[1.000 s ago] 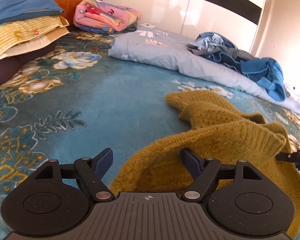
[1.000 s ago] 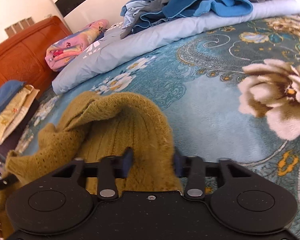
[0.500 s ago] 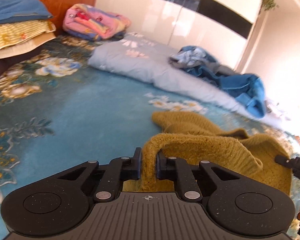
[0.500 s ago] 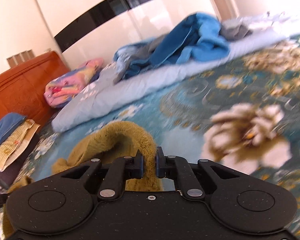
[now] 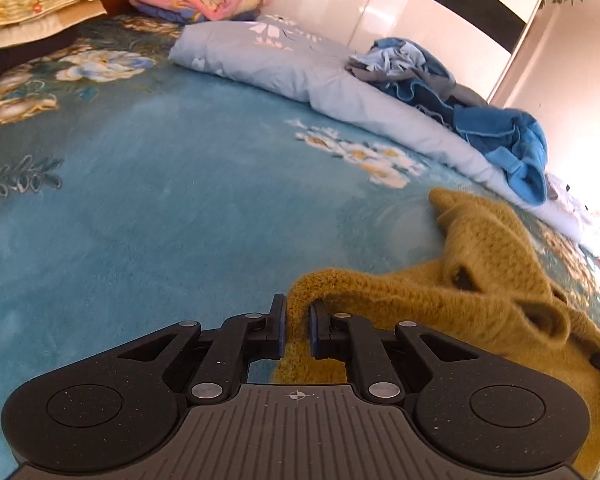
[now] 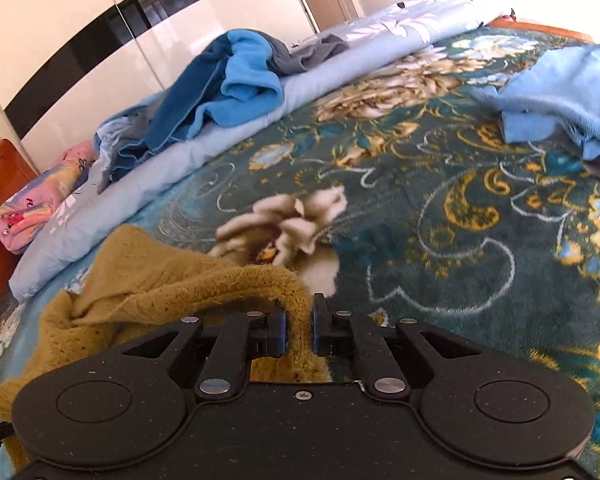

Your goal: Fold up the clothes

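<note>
While the left gripper and right gripper each pinch an edge of the mustard-yellow knitted sweater bunched on the teal floral plush bedspread, pulling apart evenly should flatten it.

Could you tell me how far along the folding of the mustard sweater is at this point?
Early. Done: the left gripper and right gripper are each shut on an edge of the mustard sweater. In hand: it hangs bunched between them. Left: spreading, folding it, then the blue clothes pile.
</note>
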Demonstrator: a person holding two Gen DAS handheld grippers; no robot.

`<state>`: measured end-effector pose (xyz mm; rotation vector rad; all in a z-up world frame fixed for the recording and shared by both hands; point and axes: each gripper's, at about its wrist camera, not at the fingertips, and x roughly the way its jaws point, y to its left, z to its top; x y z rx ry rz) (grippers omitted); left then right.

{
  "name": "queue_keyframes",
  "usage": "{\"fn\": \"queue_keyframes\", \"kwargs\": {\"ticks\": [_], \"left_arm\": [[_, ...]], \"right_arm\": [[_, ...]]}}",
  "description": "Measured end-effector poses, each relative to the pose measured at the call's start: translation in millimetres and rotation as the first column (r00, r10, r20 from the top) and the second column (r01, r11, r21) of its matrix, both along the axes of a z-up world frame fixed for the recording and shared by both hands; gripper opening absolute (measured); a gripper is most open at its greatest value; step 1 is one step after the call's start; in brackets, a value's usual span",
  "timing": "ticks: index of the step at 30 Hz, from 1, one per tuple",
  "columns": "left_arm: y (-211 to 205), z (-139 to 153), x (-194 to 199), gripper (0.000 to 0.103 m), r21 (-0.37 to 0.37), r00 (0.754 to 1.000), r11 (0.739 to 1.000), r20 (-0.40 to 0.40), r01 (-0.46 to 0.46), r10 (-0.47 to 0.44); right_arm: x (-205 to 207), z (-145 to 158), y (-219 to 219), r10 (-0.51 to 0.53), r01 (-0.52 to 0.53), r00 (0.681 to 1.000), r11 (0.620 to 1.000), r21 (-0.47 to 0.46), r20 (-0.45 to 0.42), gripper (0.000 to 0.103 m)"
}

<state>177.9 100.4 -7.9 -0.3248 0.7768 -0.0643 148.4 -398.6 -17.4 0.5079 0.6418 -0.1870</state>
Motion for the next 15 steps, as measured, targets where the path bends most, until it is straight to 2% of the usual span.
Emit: {"fn": "queue_keyframes", "kwargs": {"ticks": [1,3,5,6,7,9,11,12,15], "left_arm": [[0,3,-1,0.010,-0.001,1.000,1.000,0.011,0.020,-0.020],[0,10,-4,0.012,-0.005,0.998,0.998,0.024,0.064,-0.064],[-1,21,-10,0.018,0.008,0.993,0.994,0.034,0.111,-0.112],[0,27,-14,0.027,0.023,0.991,0.992,0.048,0.126,-0.127],[0,33,-19,0.040,0.038,0.988,0.990,0.063,0.136,-0.138],[2,48,-31,0.049,0.067,0.984,0.988,0.105,0.139,-0.146],[2,61,-35,0.056,0.080,0.978,0.987,0.146,0.141,-0.152],[-1,65,-30,0.067,0.075,0.975,0.985,0.153,0.152,-0.162],[-25,64,-3,0.068,0.041,0.959,0.971,0.153,0.236,-0.240]], "right_arm": [[1,-2,1,0.005,-0.005,1.000,1.000,0.000,-0.003,0.012],[2,0,3,0.018,-0.018,1.000,1.000,-0.006,-0.005,0.021],[-5,8,5,0.034,-0.034,0.999,0.999,-0.021,-0.001,0.023],[-11,14,6,0.045,-0.045,0.999,0.998,-0.038,0.001,0.027],[-17,19,7,0.055,-0.055,0.998,0.997,-0.058,0.005,0.029],[-34,31,12,0.078,-0.075,0.997,0.989,-0.124,0.023,0.038],[-39,40,18,0.111,-0.104,0.993,0.976,-0.193,0.027,0.040],[-35,44,23,0.133,-0.124,0.991,0.966,-0.228,0.021,0.042],[-3,48,49,0.253,-0.242,0.968,0.933,-0.267,0.006,0.044]]}}
